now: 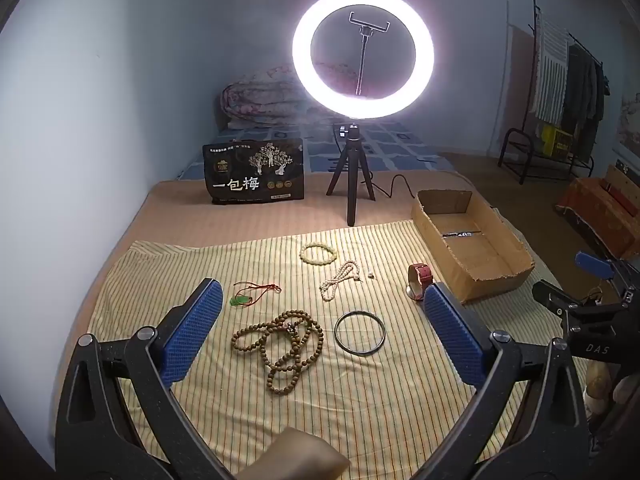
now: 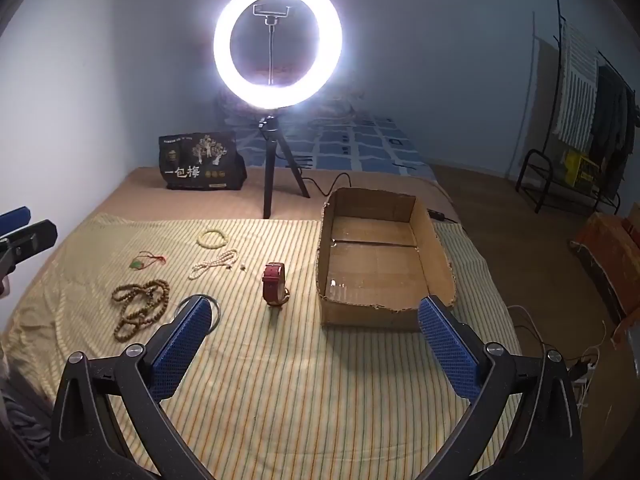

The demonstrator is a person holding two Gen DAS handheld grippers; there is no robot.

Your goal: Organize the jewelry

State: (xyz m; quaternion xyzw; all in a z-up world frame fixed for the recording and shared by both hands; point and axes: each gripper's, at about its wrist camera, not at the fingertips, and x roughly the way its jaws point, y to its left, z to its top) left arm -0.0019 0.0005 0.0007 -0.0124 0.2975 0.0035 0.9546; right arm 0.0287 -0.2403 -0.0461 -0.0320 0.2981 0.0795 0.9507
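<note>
A black bag [image 1: 253,172] stands at the back of the bed, its white characters reading 一包梅; smaller print above them is too fine to read; on the right gripper's body, seen from the left wrist, are the letters "DAS".

Six pieces of jewelry lie on the striped yellow cloth [image 1: 360,400]: one pale bead bracelet [image 1: 318,253], one white bead strand [image 1: 339,280], one red cord with a green pendant [image 1: 250,294], one long brown bead necklace [image 1: 280,344], one dark bangle [image 1: 359,333], and one red-strapped watch [image 2: 273,283] standing on edge; a tiny pale item beside the white strand is too small to tell.

One open cardboard box [image 2: 400,200] sits at the cloth's right side, near the watch, with no jewelry in it; one lit ring light [image 1: 363,53] on a tripod stands behind.

The left gripper [image 1: 322,312] hovers over the necklace and bangle, jaws spread wide, holding nothing; the right gripper [image 2: 316,330] hovers between watch and box, jaws likewise spread and empty.
</note>
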